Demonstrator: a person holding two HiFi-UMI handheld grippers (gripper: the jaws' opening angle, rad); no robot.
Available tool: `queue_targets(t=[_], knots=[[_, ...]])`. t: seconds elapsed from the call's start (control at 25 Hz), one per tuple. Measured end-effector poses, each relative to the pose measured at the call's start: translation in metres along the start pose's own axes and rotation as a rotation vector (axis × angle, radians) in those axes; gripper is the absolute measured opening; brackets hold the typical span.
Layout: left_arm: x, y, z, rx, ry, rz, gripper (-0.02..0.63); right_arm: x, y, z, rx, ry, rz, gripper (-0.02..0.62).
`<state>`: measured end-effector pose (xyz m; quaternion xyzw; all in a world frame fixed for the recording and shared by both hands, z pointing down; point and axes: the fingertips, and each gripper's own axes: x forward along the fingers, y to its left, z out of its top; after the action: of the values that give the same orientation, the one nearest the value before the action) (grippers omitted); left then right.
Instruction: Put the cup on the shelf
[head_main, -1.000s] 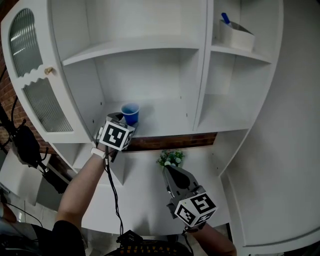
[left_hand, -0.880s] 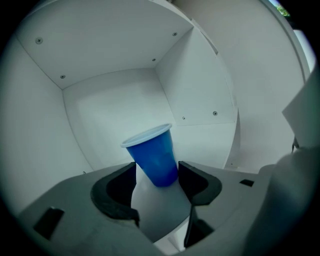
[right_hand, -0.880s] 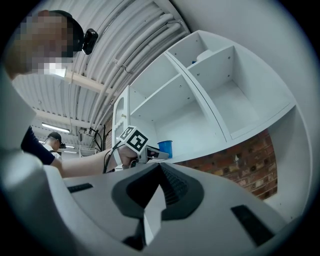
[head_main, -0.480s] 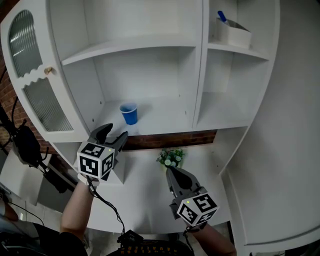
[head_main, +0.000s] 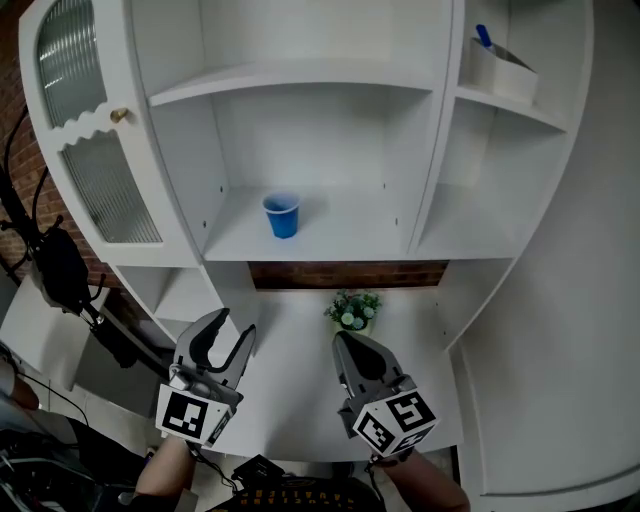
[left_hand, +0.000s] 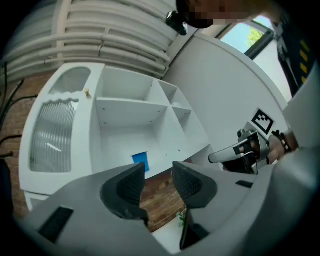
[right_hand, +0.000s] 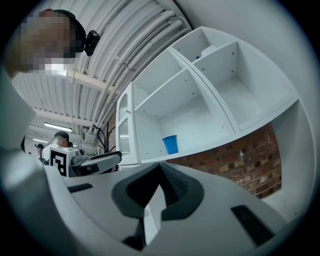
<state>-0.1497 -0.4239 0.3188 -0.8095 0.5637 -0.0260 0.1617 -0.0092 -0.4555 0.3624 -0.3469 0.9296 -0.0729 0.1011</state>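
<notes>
the small blue plastic cup (head_main: 282, 215) stands upright on the middle board of the tall white shelf unit (head_main: 340, 238), in its wide left compartment, left of that board's centre and free of both grippers. the left gripper (head_main: 232, 327) hangs below and in front of the shelf unit, well apart from the cup; its two dark jaws stand partly apart, have just been closing, and nothing is between them. seen along these jaws, the cup (left_hand: 140, 161) shows far off, above the gap. the right gripper (head_main: 343, 343) lies beside the left one, also below the shelf unit; its jaws are pressed together and hold nothing. a small green potted plant (head_main: 351, 310) sits on the white counter (head_main: 290, 400) beneath the shelf unit, just ahead of the right gripper. a ribbed glass door (head_main: 95, 180) stands open at the shelf unit's left side. a white box (head_main: 500, 70) rests on the upper board of the narrow right compartment. a strip of red brick (head_main: 345, 274) shows under the middle board.
</notes>
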Motion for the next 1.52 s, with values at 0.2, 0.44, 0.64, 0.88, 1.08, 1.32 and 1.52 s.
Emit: queue_targets(t=[0.2,0.44,0.64,0.88,1.08,1.32,1.52], knots=[[-0.028,0.001,0.002,-0.097,-0.091,-0.006,0.003,0.001,0.009,-0.005,0.007,0.006,0.009,0.006],[-0.031,-0.04,0.003,-0.128,-0.083,-0.121,0.002,0.0,0.036,-0.012,-0.051,0.018,0.043,0.006],[-0.03,-0.06,0.007,-0.087,-0.08,-0.156,0.003,0.0,0.053,-0.028,-0.08,0.051,0.075,0.006],[-0.029,-0.061,0.005,-0.113,-0.068,-0.167,0.003,-0.004,0.047,-0.012,-0.161,0.027,0.041,0.006],[-0.03,-0.065,0.002,-0.09,-0.063,-0.177,0.003,-0.008,0.038,-0.004,-0.216,0.002,0.016,0.006],[-0.03,-0.066,0.001,-0.099,-0.039,-0.183,0.003,-0.011,0.04,0.001,-0.243,-0.023,0.011,0.006],[-0.03,-0.066,-0.001,-0.097,-0.038,-0.191,0.002,-0.011,0.044,0.003,-0.253,-0.03,0.027,0.006]])
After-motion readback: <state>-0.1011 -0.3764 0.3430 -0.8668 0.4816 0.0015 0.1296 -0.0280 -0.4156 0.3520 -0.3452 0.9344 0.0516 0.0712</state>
